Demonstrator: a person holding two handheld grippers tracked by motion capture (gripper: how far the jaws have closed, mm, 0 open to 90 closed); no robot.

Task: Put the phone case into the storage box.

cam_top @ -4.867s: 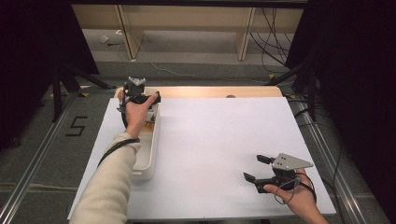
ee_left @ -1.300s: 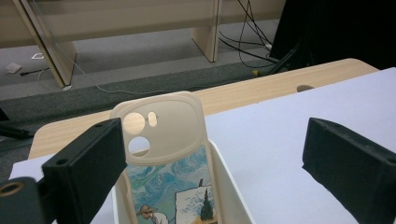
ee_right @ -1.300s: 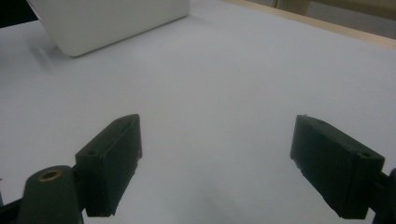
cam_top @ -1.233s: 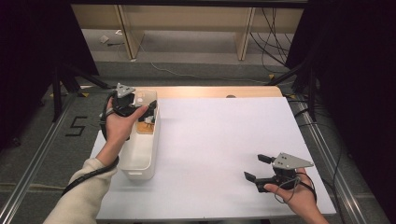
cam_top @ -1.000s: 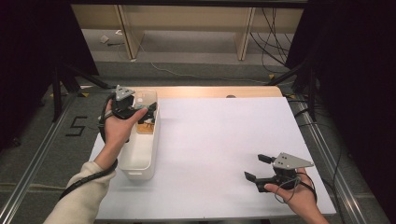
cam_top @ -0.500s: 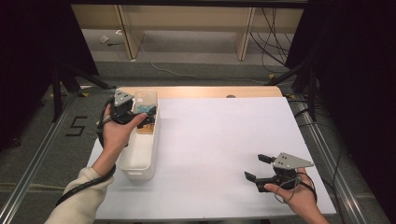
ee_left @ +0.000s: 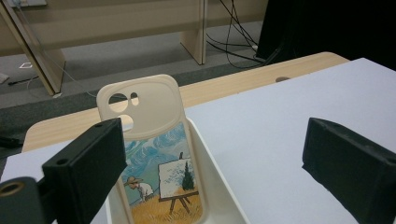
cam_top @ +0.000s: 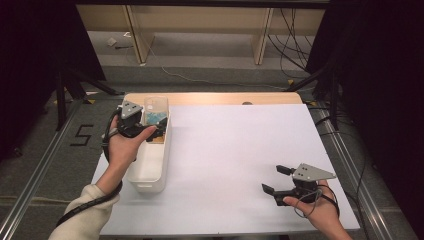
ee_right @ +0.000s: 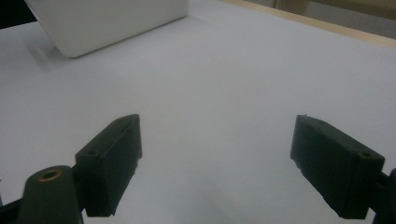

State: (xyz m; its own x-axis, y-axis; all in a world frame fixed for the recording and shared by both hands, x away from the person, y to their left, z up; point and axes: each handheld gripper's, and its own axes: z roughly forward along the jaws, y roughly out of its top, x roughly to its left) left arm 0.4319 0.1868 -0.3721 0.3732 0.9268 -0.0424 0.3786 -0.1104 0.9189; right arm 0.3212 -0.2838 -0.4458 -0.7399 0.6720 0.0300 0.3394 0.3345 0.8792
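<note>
Your left tongs (ee_left: 215, 172) stand wide open, gripping nothing, with the painted phone case (ee_left: 152, 154) just ahead between their jaws, leaning upright at the far end of the white bin (cam_top: 150, 165). Your right tongs (cam_top: 277, 180) are open too, low over the bare white bench (cam_top: 225, 150), well apart from the bin.

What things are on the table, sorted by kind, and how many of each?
White bins: 1
Painted phone cases, standing in the bin: 1
Hand-held grippers, left and right: 2
Total: 4
</note>
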